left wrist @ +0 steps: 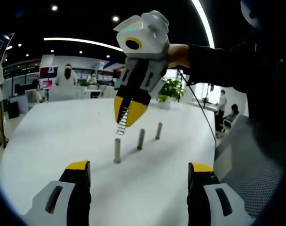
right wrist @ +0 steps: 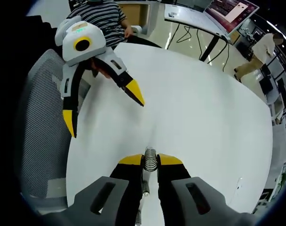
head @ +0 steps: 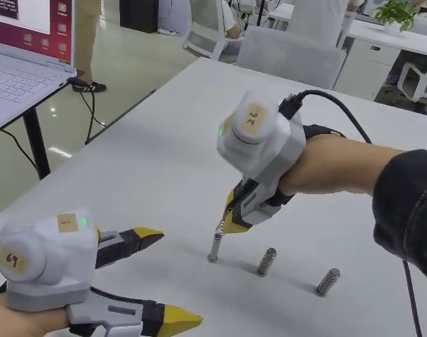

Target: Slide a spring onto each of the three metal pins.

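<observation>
A short spring (head: 220, 226) of coiled steel wire hangs tilted from the yellow-tipped right gripper (head: 231, 222), whose jaws are pinched narrow on its upper coils. Its lower end hangs just above the top of the bare pin (head: 214, 247). The left gripper view shows a slight gap between the two, while the head view is too close to tell.

The bare pin is a smooth grey metal cylinder standing upright on a slightly wider foot. In the head view the row runs on from it toward 4 o'clock. The middle pin (head: 267, 261) comes next and the end pin (head: 328, 281) last. Each stands upright and is wrapped in ribbed coils over nearly its full height.

The left gripper (head: 164, 277) rests low at 7 o'clock, well apart from the pins, with its black jaws and yellow tips spread wide and nothing between them.

Everything stands on a matte white table (head: 164, 140). A black cable (head: 340, 105) trails from the right gripper toward 2 o'clock. An open laptop (head: 17, 63) sits at 10 o'clock on another desk. In the right gripper view a grey mesh chair (right wrist: 44, 141) stands beside the table edge.
</observation>
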A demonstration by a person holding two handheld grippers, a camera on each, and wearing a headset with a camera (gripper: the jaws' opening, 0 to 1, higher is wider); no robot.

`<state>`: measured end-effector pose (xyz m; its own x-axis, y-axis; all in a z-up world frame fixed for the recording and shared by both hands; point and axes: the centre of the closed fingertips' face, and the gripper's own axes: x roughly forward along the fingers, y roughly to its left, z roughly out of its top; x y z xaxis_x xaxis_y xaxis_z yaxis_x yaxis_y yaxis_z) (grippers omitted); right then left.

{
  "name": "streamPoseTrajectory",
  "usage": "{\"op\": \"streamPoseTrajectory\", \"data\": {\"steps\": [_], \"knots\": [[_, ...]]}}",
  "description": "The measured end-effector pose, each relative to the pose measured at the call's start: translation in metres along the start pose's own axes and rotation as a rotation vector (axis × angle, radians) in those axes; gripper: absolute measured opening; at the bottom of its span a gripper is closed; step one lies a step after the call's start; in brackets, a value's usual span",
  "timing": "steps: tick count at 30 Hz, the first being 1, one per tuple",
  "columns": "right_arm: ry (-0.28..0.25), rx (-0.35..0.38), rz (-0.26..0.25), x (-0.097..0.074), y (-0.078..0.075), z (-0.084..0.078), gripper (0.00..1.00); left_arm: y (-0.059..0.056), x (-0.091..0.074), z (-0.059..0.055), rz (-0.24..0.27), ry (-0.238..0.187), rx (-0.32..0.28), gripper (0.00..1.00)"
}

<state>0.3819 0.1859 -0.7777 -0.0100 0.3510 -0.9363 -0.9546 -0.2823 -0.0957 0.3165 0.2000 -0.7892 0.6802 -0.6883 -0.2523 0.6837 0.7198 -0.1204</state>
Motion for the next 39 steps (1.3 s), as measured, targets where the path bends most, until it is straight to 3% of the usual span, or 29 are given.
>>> {"op": "streamPoseTrajectory", "data": {"steps": [39], "knots": [[0.108,0.002,0.049,0.047,0.001,-0.013,0.08,0.004,-0.003,-0.004,-0.004,-0.001,-0.006,0.81]]}}
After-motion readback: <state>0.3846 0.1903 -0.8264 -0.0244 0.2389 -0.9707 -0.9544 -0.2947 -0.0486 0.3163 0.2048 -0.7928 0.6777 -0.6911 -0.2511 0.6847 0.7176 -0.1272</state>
